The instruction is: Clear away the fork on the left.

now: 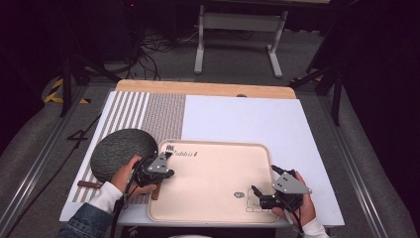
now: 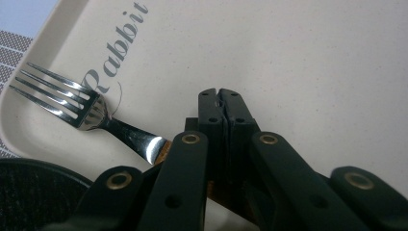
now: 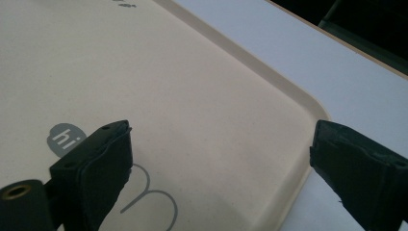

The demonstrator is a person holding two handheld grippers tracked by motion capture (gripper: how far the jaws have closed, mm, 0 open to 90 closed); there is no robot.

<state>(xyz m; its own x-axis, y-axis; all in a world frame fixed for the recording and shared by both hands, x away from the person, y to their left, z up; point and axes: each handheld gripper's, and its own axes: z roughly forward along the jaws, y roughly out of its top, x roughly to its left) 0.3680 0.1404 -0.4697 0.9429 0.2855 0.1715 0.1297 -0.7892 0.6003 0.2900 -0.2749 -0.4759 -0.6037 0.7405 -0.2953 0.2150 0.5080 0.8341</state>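
A fork (image 1: 170,148) with steel tines (image 2: 57,94) and a brown wooden handle lies at the far left corner of a beige tray (image 1: 218,144), beside the printed word "Rabbit". My left gripper (image 1: 168,173) (image 2: 222,98) reaches in from the tray's left edge, shut across the fork's handle, whose end sticks out toward the front. My right gripper (image 1: 266,180) (image 3: 219,168) is open at the tray's front right corner. One jaw hangs over the tray (image 3: 168,72) near a grey rabbit drawing, the other over the white table outside the rim.
A dark round plate (image 1: 123,152) sits left of the tray on a striped placemat (image 1: 148,111). A brown-handled utensil (image 1: 89,184) lies on the mat near the front left. White tabletop (image 1: 247,119) stretches beyond the tray. A table frame and cables stand on the floor behind.
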